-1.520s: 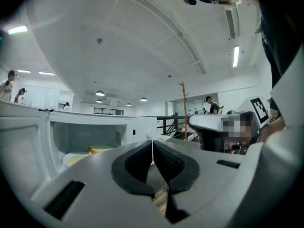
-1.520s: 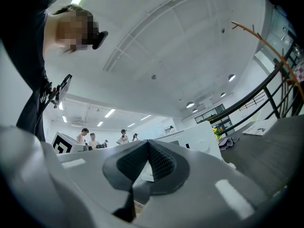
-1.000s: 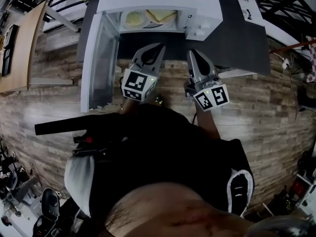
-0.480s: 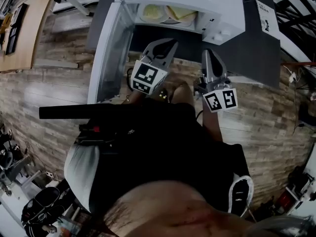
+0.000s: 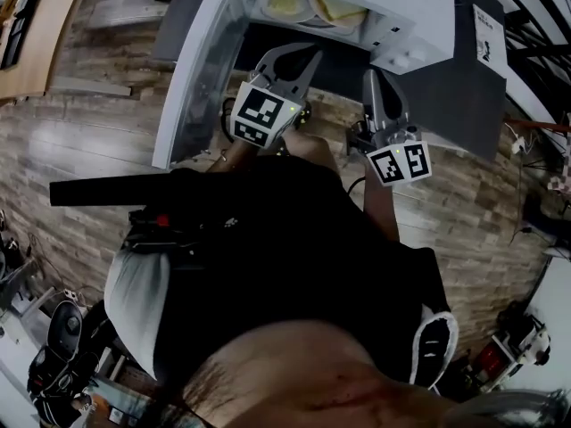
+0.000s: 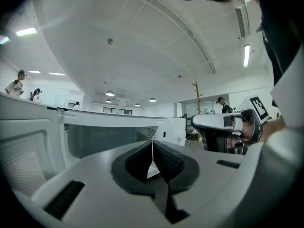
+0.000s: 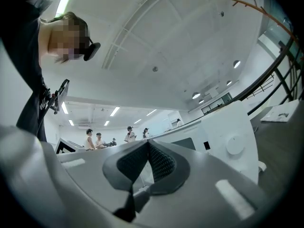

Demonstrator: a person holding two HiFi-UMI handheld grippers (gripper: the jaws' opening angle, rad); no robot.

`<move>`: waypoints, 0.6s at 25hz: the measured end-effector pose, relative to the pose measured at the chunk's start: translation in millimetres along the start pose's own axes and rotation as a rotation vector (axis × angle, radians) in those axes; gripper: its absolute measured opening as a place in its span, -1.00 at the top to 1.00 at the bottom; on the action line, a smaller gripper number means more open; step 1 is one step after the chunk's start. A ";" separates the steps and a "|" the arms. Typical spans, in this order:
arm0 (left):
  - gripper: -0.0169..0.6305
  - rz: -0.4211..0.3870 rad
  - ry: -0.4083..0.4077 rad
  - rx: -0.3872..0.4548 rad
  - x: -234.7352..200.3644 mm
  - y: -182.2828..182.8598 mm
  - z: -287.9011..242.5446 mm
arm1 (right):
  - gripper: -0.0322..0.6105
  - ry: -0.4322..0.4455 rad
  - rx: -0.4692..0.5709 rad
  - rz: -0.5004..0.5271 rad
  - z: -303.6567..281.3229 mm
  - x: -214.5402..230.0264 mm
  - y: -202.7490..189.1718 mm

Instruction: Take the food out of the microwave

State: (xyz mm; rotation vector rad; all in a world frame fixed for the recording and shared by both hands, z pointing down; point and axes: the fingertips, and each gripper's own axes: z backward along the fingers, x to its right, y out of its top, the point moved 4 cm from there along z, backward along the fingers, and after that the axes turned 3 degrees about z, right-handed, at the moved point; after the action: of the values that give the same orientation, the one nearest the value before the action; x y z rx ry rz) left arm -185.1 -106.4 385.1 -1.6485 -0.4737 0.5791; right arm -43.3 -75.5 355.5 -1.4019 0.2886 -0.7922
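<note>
Though closed & empty, L claw (image 5: 302, 59) & R claw (image 5: 376, 78) just short of food (image 5: 314, 5) in microwave (image 5: 426, 12).

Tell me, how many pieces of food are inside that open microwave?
2. A pale round piece lies at the cavity's left, a toast-like slice to its right. The microwave roof hides the back, so more may be there.

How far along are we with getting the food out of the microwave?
Done: the microwave door stands open to the left. In hand: nothing; the left gripper and right gripper are both shut and empty, held side by side just in front of the opening. Left: the food sits inside the microwave, untouched, so reaching in, gripping it and bringing it out all remain.
</note>
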 end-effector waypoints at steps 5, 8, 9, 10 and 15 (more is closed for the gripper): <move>0.92 0.022 0.019 -0.025 -9.9 -3.1 11.4 | 0.90 0.013 -0.009 -0.033 -8.8 -5.7 -3.5; 0.92 0.026 0.032 -0.027 -14.4 -0.2 11.6 | 0.90 0.060 0.048 -0.095 -12.6 -8.2 3.1; 0.92 0.027 0.036 -0.027 -14.5 0.0 10.6 | 0.90 0.062 0.063 -0.117 -12.8 -6.1 4.3; 0.92 0.026 0.037 -0.027 -14.1 -0.1 9.3 | 0.90 0.059 0.071 -0.139 -13.0 -3.0 4.4; 0.92 0.002 0.027 -0.021 -8.7 1.1 -0.4 | 0.90 0.038 0.066 -0.208 -14.1 10.3 -1.3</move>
State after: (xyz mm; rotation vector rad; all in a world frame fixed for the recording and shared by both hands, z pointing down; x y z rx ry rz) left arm -191.7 -112.1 385.0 -1.6749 -0.4593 0.5543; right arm -45.1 -92.8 356.9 -1.3699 0.1453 -0.9915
